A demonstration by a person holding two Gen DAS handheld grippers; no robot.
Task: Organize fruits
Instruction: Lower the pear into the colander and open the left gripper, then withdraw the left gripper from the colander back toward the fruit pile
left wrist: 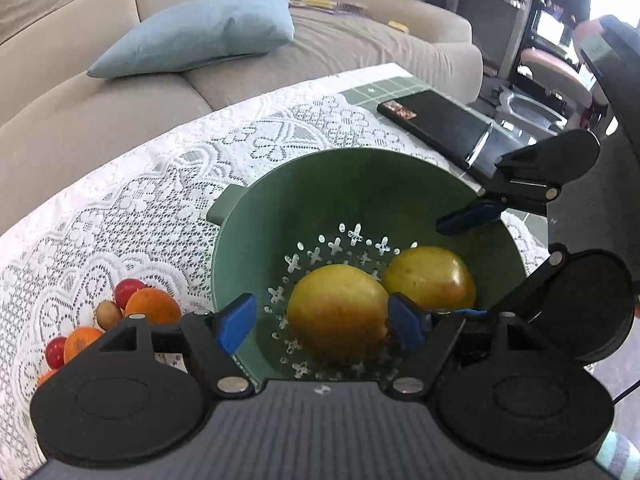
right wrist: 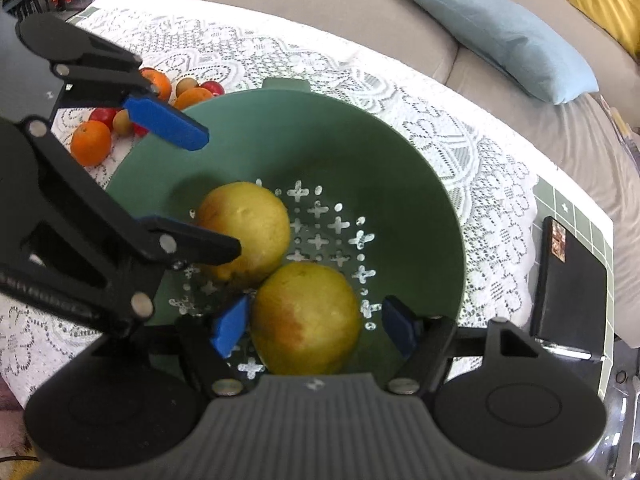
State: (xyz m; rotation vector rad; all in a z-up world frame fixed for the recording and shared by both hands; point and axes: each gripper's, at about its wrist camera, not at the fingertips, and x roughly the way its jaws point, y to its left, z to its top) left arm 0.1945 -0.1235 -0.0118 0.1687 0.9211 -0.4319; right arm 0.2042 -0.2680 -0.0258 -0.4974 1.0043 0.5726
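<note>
A green strainer bowl (left wrist: 320, 184) with cross-shaped holes in its floor stands on a table under a white lace cloth (left wrist: 132, 200), and two yellow-green apples (right wrist: 245, 229) lie in it, touching each other. The left gripper (left wrist: 322, 322) has its blue pads apart on either side of the apple on its side, neither pad pressing the skin as far as can be seen; the right gripper (right wrist: 316, 326) likewise stands apart around the other apple (right wrist: 307, 318), which shows a reddish blush. Each apple's underside is cut off by the gripper body in its own wrist view. Outside the bowl, just beside its rim, a small heap of loose fruit (right wrist: 120, 120) sits on the cloth: oranges, red round ones and a few tan ones too small to name, partly hidden by the left gripper's arm. A black flat case (left wrist: 444, 124) lies on the table's far corner. Behind are a beige sofa (left wrist: 60, 100) and a pale blue cushion (left wrist: 200, 28).
</note>
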